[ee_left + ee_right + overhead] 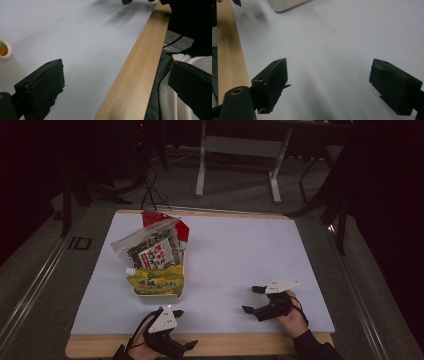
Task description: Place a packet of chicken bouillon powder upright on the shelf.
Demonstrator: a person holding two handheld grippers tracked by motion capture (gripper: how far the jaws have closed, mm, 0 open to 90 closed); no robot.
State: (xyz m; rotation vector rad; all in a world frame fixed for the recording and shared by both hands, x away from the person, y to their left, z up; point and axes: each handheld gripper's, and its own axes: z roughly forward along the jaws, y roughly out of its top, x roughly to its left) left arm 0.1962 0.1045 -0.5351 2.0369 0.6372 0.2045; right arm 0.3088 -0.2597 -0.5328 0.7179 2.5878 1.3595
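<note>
Pale grey covers the counter, with a strip of light wood along the near edge. A cream tray sits on the left half, well away from both sets of tongs, and it is heaped with snack bags. On top lies a clear bag of dark pieces with a red and white label; a yellow pouch with a white cap rests against the tray's near side, and a red packet pokes up at the back.

The left tongs hover at the wooden strip, just near of the tray, with jaws spread wide and nothing between them. In the left gripper view the left tongs straddle the strip: one jaw over the grey surface, the other beyond the edge above dark and white cloth, and a curve of the tray's rim peeks in at the left.

The right tongs are held in a hand over the right near part of the counter, pointing left toward the tray, jaws likewise spread and empty. In the right gripper view the right tongs frame bare grey surface, with the tray's corner at the top and the strip along the left.
</note>
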